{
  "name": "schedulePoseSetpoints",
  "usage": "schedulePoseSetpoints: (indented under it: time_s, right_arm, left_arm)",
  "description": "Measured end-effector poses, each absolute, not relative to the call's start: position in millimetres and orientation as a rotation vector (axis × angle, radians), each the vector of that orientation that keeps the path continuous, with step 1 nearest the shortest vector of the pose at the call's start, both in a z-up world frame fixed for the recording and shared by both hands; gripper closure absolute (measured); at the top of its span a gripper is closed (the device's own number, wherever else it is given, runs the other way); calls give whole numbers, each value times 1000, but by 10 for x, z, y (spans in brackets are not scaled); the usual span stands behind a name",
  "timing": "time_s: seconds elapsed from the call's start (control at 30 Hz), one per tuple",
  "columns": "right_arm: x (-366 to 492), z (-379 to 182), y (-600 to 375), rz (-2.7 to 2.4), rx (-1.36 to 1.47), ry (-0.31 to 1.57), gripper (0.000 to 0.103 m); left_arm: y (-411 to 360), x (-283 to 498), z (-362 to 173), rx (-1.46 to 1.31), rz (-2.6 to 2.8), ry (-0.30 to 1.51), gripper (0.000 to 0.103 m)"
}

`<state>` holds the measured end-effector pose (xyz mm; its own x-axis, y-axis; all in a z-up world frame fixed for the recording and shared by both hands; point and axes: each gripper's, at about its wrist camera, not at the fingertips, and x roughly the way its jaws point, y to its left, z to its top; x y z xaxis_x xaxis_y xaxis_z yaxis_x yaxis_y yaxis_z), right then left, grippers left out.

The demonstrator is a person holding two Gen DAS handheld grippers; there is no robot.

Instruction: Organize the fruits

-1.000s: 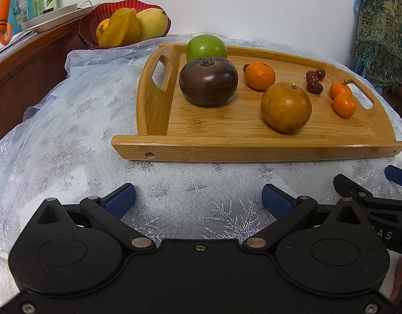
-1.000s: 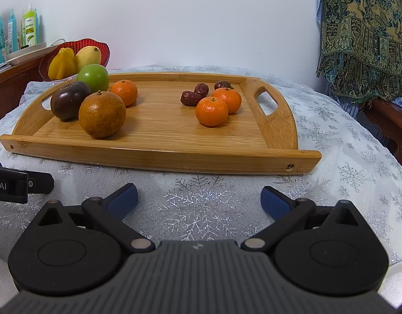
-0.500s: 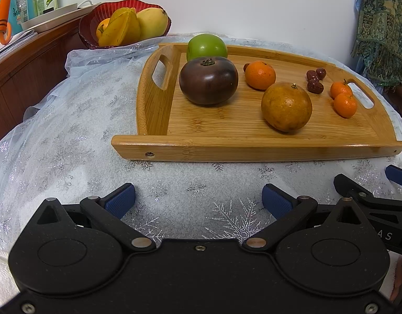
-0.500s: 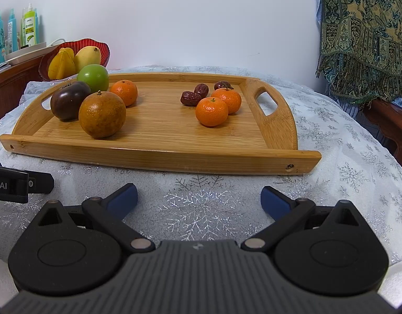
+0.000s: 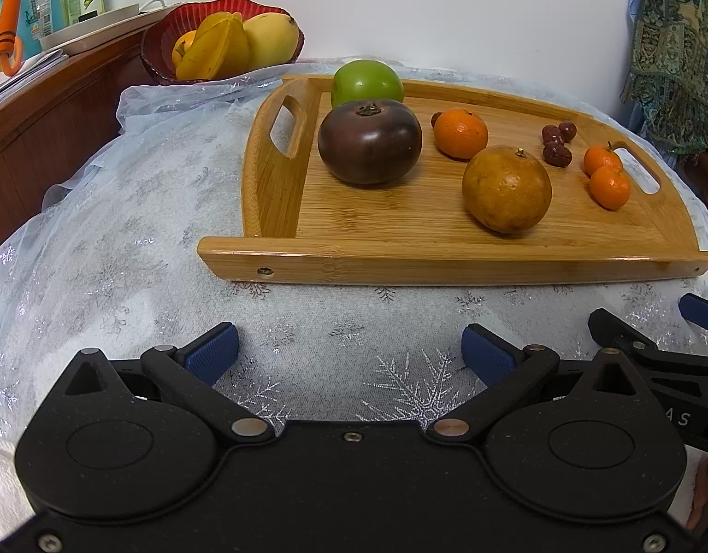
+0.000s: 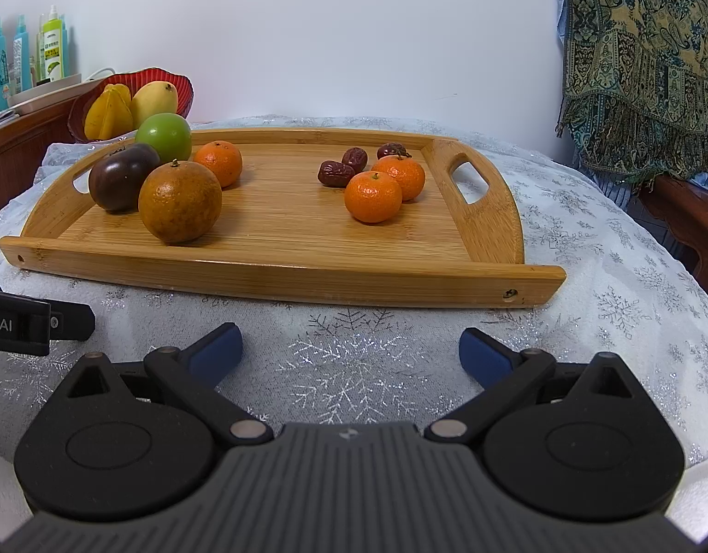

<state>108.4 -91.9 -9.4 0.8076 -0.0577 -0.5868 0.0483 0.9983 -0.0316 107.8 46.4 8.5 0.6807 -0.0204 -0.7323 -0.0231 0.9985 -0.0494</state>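
Observation:
A bamboo tray (image 5: 400,230) (image 6: 308,272) lies on the snowflake tablecloth. On its left side sit a green fruit (image 5: 367,83) (image 6: 164,136), a dark purple fruit (image 5: 369,141) (image 6: 121,176), a big brownish orange (image 5: 506,189) (image 6: 179,201) and a mandarin (image 5: 460,132) (image 6: 218,162). Toward the right handle lie two small mandarins (image 5: 609,187) (image 6: 373,197) and a few red dates (image 5: 557,140) (image 6: 336,173). My left gripper (image 5: 349,352) and right gripper (image 6: 349,350) hover open and empty just before the tray's front rim.
A red bowl (image 5: 156,55) (image 6: 179,87) of yellow fruit stands behind the tray at the left, beside a wooden counter (image 5: 40,115) with bottles. A patterned cloth (image 6: 644,60) hangs at the right. The right gripper's fingers (image 5: 630,345) show at the left view's lower right.

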Motion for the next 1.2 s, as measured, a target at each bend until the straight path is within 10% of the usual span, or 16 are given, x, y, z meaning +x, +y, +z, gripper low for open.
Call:
schedulePoseSetpoints:
  time_s: [1.2]
  right_arm:
    - [1078,-96,-911,-57,-16,627,0]
  left_arm:
    - [450,1072,79,-55,12,815,0]
